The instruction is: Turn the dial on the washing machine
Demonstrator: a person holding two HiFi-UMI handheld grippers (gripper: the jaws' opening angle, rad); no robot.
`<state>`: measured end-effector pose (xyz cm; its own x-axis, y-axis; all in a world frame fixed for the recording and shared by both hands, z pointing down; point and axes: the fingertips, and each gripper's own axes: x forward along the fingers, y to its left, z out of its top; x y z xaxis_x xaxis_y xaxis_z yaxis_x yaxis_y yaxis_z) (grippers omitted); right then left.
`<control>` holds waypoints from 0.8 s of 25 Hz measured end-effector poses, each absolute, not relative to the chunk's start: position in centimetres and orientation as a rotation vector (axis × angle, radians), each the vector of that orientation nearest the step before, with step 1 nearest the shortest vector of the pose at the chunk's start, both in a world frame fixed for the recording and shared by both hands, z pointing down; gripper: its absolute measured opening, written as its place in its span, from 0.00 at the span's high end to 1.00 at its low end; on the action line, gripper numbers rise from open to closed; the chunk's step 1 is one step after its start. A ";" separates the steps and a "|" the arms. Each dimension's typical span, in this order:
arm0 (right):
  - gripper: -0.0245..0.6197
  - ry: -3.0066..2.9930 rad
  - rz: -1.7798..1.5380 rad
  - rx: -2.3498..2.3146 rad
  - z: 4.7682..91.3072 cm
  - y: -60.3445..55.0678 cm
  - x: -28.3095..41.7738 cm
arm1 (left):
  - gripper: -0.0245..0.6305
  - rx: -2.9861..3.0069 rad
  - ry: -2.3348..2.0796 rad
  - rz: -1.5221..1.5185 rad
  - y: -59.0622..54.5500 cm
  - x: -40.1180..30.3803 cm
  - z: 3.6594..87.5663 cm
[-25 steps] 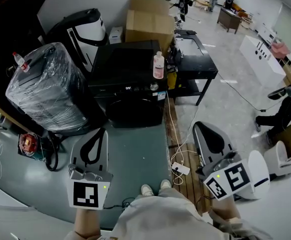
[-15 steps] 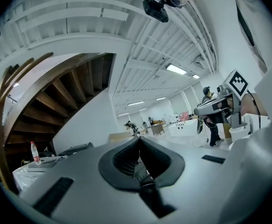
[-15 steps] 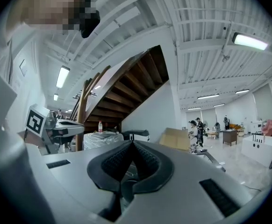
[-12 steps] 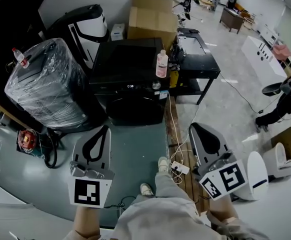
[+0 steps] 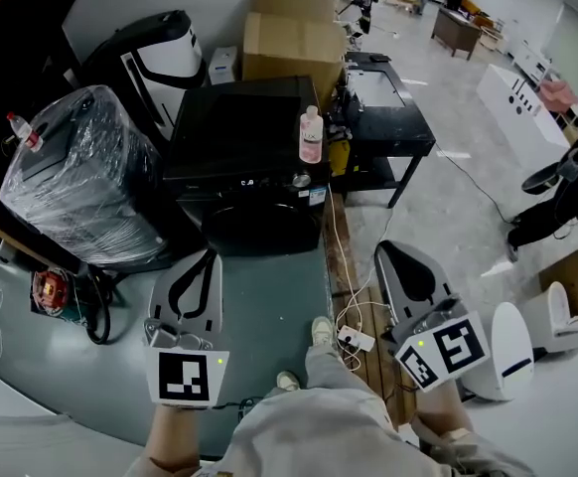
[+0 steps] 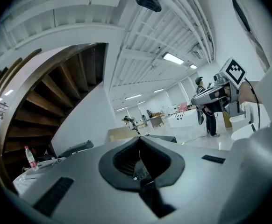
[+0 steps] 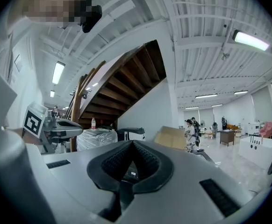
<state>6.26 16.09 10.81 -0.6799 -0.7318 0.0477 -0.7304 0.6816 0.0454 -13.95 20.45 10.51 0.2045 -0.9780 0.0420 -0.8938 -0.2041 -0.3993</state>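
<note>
A black front-loading washing machine (image 5: 244,152) stands on the floor ahead of me, with its round dial (image 5: 300,180) at the right end of the control strip. A pink bottle (image 5: 312,134) stands on its lid near the right edge. My left gripper (image 5: 207,257) is held low, well short of the machine's front, with its jaws shut and nothing between them (image 6: 139,139). My right gripper (image 5: 387,252) is off to the right over the floor, also shut and empty (image 7: 132,143). Neither touches the machine.
A plastic-wrapped appliance (image 5: 75,177) stands left of the washer, cardboard boxes (image 5: 289,38) behind it, and a black table (image 5: 388,122) to its right. A white cable and power strip (image 5: 354,338) lie on wooden planks (image 5: 373,361) by my feet. A white unit (image 5: 515,341) is at the right.
One foot has stepped forward and the view has shifted slightly. Both grippers keep about the same place in the view, shut as before.
</note>
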 end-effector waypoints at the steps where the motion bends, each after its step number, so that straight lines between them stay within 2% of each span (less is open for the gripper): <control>1: 0.92 -2.821 -0.025 1.225 11.2 15.2 6.3 | 0.93 -2.180 1.748 -0.467 19.6 -13.8 10.8; 5: 0.92 -2.808 -0.004 1.195 12.5 11.6 6.3 | 0.93 -2.040 1.729 -0.687 15.7 -13.8 12.3; 20: 0.92 -2.769 0.104 1.023 17.6 -2.4 6.7 | 0.93 -2.030 1.706 -0.929 0.8 -11.1 18.5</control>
<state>6.73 -2.43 17.60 -0.7447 -0.6372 0.1987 -0.6503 0.7597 -0.0010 -11.08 0.79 18.51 0.0700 -0.9612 0.2667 -0.7456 -0.2280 -0.6262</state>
